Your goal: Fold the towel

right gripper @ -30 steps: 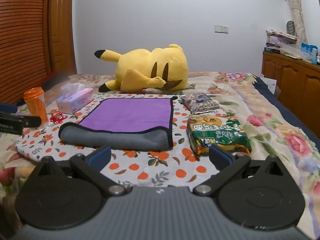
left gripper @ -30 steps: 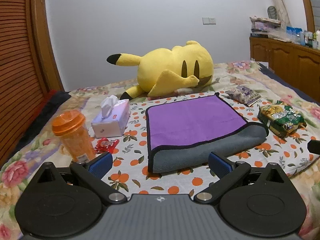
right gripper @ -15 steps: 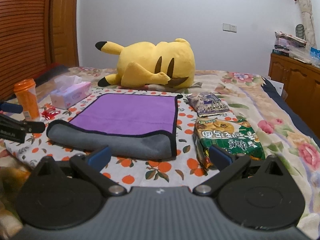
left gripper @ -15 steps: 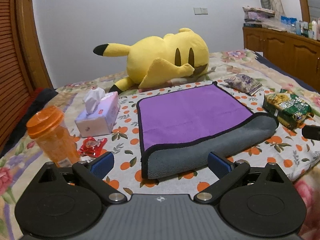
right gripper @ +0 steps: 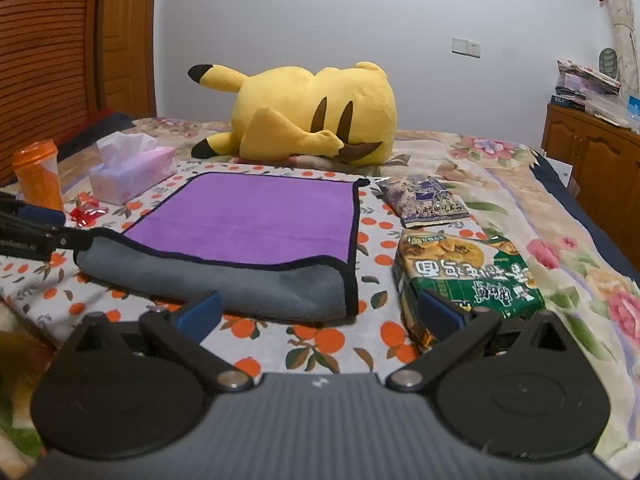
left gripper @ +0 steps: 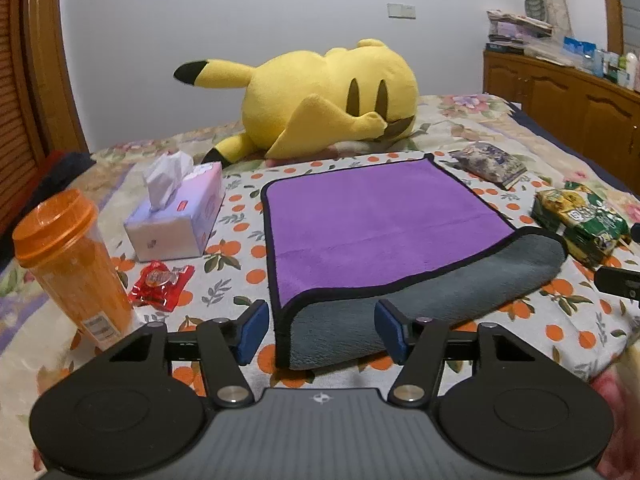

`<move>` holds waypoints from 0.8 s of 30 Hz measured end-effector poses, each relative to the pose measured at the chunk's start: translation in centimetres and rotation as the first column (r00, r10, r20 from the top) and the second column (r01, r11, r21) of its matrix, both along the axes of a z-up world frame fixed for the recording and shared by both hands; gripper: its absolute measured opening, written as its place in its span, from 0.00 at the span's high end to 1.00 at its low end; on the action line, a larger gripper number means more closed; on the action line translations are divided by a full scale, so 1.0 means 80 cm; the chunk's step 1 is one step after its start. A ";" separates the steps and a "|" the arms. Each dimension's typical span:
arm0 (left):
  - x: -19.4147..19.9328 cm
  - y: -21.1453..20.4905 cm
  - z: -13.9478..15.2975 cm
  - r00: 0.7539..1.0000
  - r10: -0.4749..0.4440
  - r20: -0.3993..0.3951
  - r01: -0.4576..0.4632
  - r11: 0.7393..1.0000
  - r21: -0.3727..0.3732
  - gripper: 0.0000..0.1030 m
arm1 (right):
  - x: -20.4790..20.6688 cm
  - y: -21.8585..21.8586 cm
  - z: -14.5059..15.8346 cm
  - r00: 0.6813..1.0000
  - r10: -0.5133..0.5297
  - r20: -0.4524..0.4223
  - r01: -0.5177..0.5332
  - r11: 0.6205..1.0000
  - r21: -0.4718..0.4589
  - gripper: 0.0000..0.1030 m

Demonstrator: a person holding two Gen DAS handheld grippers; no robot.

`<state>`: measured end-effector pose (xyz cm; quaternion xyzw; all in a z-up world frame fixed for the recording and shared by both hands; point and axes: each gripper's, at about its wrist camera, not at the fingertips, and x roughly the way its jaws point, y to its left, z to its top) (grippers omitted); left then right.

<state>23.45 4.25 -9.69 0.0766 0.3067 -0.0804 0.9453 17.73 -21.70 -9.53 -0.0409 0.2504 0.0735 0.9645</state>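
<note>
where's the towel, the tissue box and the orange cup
towel (left gripper: 376, 216), left wrist view, on the purple top face
tissue box (left gripper: 180, 216), left wrist view, on its top by the opening
orange cup (left gripper: 76, 264), left wrist view, on its see-through side wall

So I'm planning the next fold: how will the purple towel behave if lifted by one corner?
The towel will probably droop: its gray near edge already lies in a soft roll. It looks plush and thick, so likely grippy, not slippery. Lifting one corner may drag the rest along.
</note>
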 end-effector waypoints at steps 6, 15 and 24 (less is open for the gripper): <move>0.017 0.011 -0.005 1.000 0.011 -0.017 -0.011 1.000 -0.014 0.58 | 0.015 0.005 0.002 1.000 0.008 -0.009 -0.008 1.000 -0.001 0.00; 0.037 0.024 -0.010 0.999 0.014 -0.040 -0.016 0.999 -0.050 0.62 | 0.052 0.010 0.005 0.999 0.017 -0.042 -0.017 1.000 -0.005 0.00; 0.047 0.032 -0.021 0.996 0.001 -0.090 -0.010 0.996 -0.091 0.64 | 0.100 0.010 -0.005 0.989 0.019 -0.148 -0.022 1.000 -0.017 0.11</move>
